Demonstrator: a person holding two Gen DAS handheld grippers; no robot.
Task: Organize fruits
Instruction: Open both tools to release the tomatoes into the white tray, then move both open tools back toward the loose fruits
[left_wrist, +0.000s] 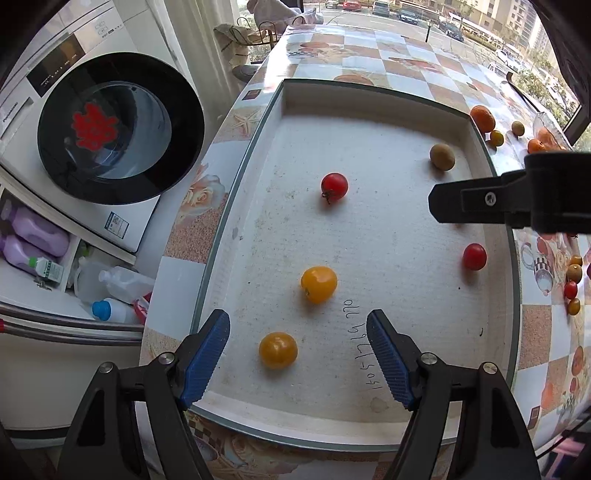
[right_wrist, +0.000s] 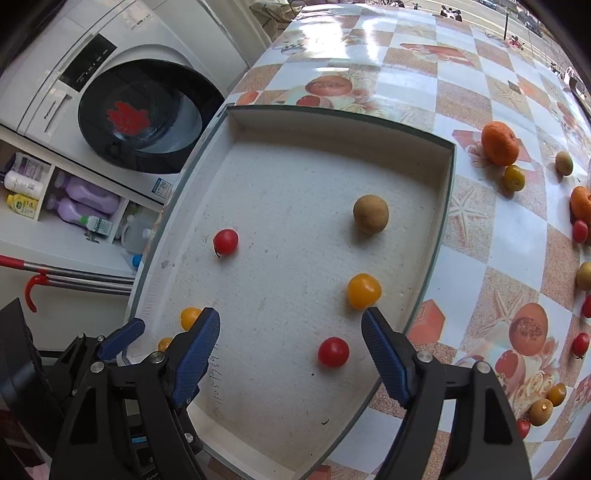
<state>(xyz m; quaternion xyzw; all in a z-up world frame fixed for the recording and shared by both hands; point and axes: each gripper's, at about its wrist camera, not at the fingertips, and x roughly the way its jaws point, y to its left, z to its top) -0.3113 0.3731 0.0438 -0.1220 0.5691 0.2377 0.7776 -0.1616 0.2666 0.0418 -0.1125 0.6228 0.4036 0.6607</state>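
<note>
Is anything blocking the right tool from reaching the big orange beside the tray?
Yes: the tray's right wall stands between the open right tool, over the tray, and the orange outside it.

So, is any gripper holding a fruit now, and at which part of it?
Nothing is held. The left gripper and the right gripper both stand open above the tray; the fruits lie loose on it.

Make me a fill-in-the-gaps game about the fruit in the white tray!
The white tray holds two red cherry tomatoes, three yellow ones and one ____ fruit.
The big mandarin lies ____ the tray.
Both grippers, left and right, are ____.
Beside the table stands a ____ machine.

Missing words: brown; outside; open; washing
</note>
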